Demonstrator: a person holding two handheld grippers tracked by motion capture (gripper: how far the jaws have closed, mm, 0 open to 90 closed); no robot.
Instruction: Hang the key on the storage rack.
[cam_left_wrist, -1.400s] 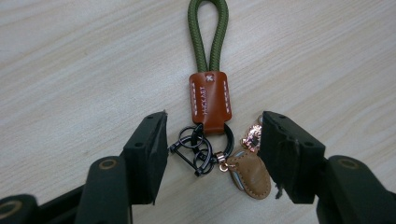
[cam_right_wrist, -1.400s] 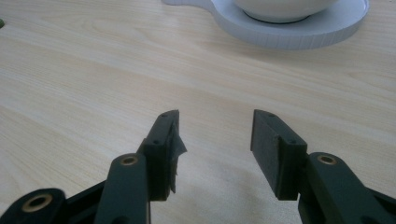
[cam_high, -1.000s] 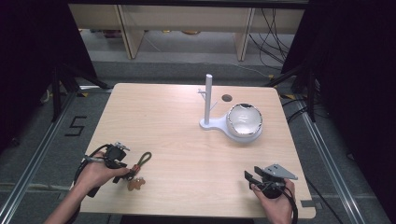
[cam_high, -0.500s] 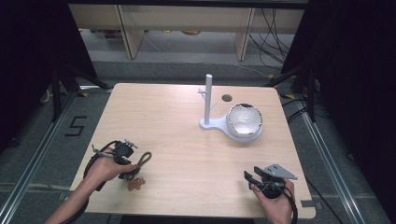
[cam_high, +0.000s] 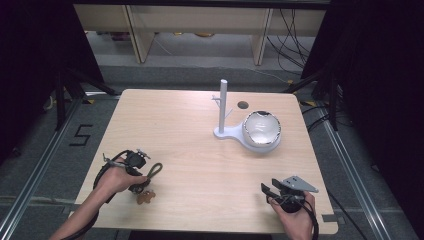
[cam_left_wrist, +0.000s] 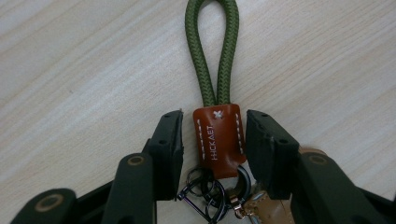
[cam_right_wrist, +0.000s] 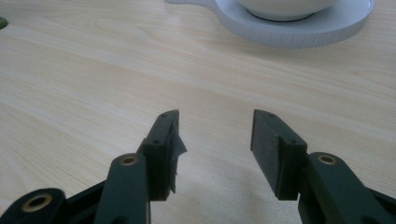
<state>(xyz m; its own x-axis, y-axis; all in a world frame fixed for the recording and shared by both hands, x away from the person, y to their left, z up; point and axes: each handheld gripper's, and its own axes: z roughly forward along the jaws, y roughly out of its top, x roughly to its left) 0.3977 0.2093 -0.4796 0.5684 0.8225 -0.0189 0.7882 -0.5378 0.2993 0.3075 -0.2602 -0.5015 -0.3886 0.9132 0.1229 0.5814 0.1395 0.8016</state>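
The left hand-held gripper (cam_left_wrist: 214, 140) sits low over the counter (cam_high: 200, 130) with its jaws parted around the brown leather tab (cam_left_wrist: 218, 140) of a keychain (cam_high: 150, 177); a sliver of wood shows on either side of the tab, so the jaws straddle it and do not yet pinch it. The green cord loop (cam_left_wrist: 214, 51) runs straight out ahead of the jaws and lies flat on the wood, while the metal rings (cam_left_wrist: 205, 193) and a tan charm (cam_left_wrist: 261, 207) bunch up behind, between the jaw arms. From the high view the keychain lies at the near left of the counter, well apart from the white stand (cam_high: 223, 107) with its upright post and the bowl (cam_high: 261, 129) resting on its base at the far right. The right hand-held gripper (cam_right_wrist: 214, 140) rests at the near right corner, jaws wide apart and holding nothing, pointed toward the stand's base. This looks like the moment of taking hold of the keychain: the next move is probably to close squarely on the leather tab, then lift, perhaps to hang the loop on the stand's small pegs (cam_high: 216, 100).
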